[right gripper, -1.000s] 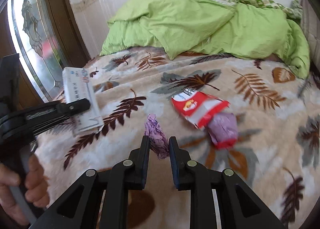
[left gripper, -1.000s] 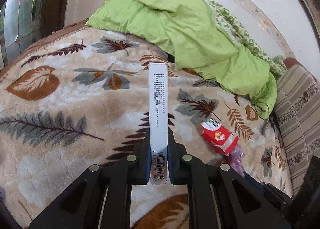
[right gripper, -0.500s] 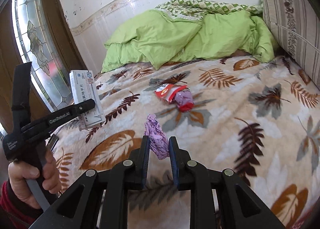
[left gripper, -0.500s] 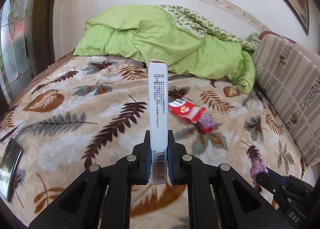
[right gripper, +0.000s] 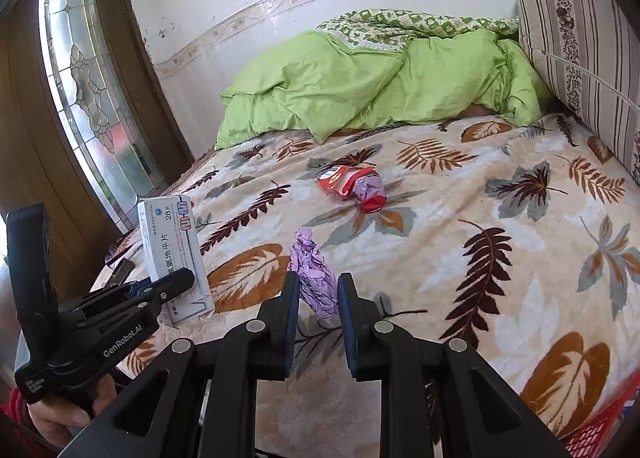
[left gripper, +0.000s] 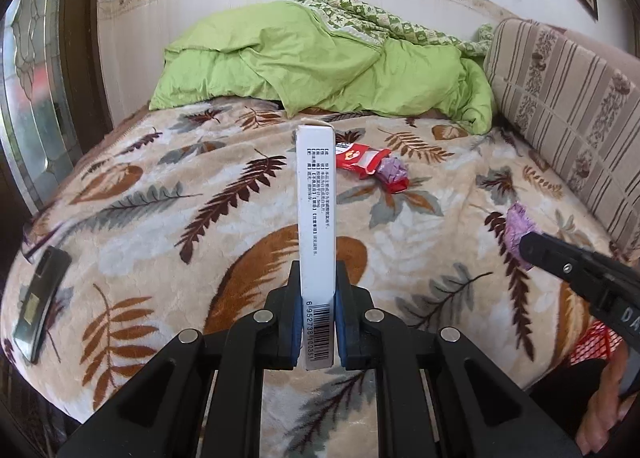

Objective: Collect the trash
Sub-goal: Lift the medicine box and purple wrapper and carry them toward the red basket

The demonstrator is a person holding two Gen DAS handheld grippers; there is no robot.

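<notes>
Both hands are loaded right now. My left tongs (left gripper: 317,322) are pinching a white medicine box (left gripper: 316,234) near its barcode end, and it stands straight up between the pads, lifted clear of the bed (left gripper: 200,242). My right tongs (right gripper: 319,310) are clamped on a crumpled purple wrapper (right gripper: 314,272), which pokes out ahead of the tips, also off the blanket.

So two pieces are picked up, but neither is dropped off yet. I catch a bit of red mesh (right gripper: 596,436) at the lower right edge of the right view, just off the bed's near side. That may be a basket for the trash, though too little of it shows to be sure.

Left behind on the bed is a red snack packet (right gripper: 340,181) with a purple wad (right gripper: 370,187) touching its near end, lying mid-blanket, well apart from both tongs. That pair is my remaining pickup, I reckon.

There's also a dark phone (left gripper: 40,298) near the bed's left edge. That's no trash, so it stays put. I'd call this roughly halfway.
</notes>
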